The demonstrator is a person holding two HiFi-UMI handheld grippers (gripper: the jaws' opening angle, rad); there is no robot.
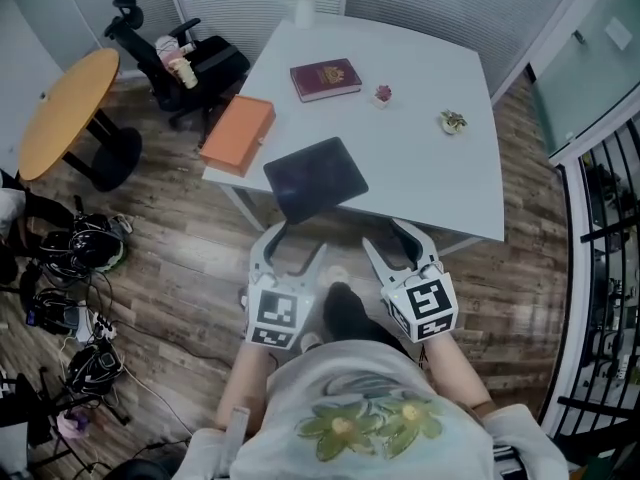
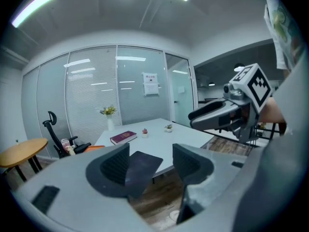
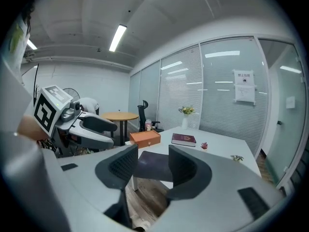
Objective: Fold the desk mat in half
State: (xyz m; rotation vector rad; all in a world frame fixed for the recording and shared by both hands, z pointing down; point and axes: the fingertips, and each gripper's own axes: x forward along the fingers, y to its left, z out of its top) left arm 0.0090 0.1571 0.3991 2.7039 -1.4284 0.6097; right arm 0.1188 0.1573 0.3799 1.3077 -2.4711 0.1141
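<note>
Dark desk mat (image 1: 315, 178) overhangs table (image 1: 420, 168) edge

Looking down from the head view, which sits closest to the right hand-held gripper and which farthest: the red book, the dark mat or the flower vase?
From the right hand-held gripper:
1. dark mat, at the near edge of the table.
2. red book, further in, left of middle.
3. flower vase, at the far edge.

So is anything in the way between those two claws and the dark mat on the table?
Nothing visible. The left gripper and right gripper hang open and empty just short of the mat, with only air between. The orange box sits off to its left and the book beyond it.
</note>
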